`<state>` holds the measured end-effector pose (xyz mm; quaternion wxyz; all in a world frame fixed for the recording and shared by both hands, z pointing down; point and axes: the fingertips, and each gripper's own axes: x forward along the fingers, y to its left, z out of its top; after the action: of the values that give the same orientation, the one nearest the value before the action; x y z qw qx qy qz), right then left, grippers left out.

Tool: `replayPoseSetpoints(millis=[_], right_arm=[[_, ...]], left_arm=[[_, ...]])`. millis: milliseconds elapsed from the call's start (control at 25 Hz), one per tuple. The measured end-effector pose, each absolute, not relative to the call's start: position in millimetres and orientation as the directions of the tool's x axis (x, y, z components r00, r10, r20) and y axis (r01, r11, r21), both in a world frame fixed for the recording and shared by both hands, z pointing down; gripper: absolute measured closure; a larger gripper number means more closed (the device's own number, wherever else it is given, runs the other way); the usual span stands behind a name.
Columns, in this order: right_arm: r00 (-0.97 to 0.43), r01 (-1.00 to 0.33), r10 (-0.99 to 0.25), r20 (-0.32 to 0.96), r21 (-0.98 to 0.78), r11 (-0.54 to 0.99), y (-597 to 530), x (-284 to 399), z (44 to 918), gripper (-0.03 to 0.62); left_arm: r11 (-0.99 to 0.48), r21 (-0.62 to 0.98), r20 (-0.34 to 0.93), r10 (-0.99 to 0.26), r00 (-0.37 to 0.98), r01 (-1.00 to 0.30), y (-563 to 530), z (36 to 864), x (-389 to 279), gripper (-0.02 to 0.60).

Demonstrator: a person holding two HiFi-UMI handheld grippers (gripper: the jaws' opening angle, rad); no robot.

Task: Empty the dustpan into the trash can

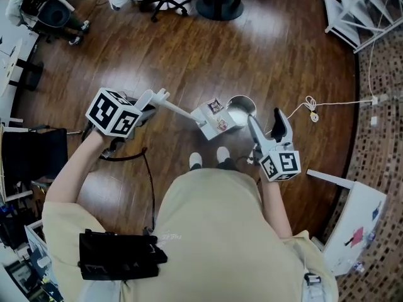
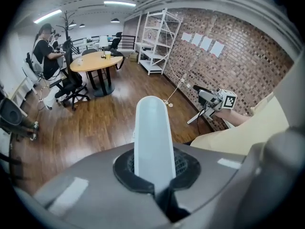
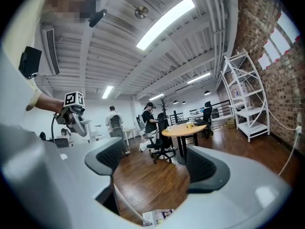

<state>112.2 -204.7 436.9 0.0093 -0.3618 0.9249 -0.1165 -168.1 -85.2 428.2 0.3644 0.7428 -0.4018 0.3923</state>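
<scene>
Wood floor (image 1: 189, 55); trash can (image 1: 241, 109) head-view only

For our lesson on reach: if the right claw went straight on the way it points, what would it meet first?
Nothing close: only wood floor shows ahead of the right claw. Farther on, probably the black office chair by the round table, though depth is unclear.

1. Dustpan (image 1: 204, 116): white, handle included.
2. Trash can (image 1: 242, 97): shiny silver.
3. Floor (image 1: 264, 49): dark brown wood planks.
4. Marker cubes (image 1: 114, 113): black squares on white.
5. Brick wall (image 2: 238, 56): reddish-brown, pale mortar lines.
6. Round table (image 2: 93, 61): yellow-orange top.
7. Shirt (image 1: 214, 231): pale yellow.
</scene>
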Motion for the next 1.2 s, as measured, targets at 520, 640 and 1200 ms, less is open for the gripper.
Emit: replayPoseSetpoints(millis=[520, 640, 1200], right_arm=[[-0.62, -0.77, -0.779, 0.088, -0.259, 0.584, -200.5, 175.1, 448.2, 0.184], [-0.596, -0.787, -0.798, 0.087, -0.258, 0.56, -202.2, 185.1, 447.4, 0.184], [-0.496, -0.846, -0.864, 0.082, -0.267, 0.461, -200.0, 226.9, 447.1, 0.184]], left_arm=[[-0.346, 0.513, 0.764, -0.233, 0.602, -0.786, -154.9, 443.0, -61.2, 0.577], [-0.334, 0.568, 0.736, -0.203, 0.646, -0.752, -164.7, 454.1, -35.8, 0.574], [-0.121, 0.943, 0.278, -0.227, 0.933, -0.31, -181.6, 407.3, 68.6, 0.581]])
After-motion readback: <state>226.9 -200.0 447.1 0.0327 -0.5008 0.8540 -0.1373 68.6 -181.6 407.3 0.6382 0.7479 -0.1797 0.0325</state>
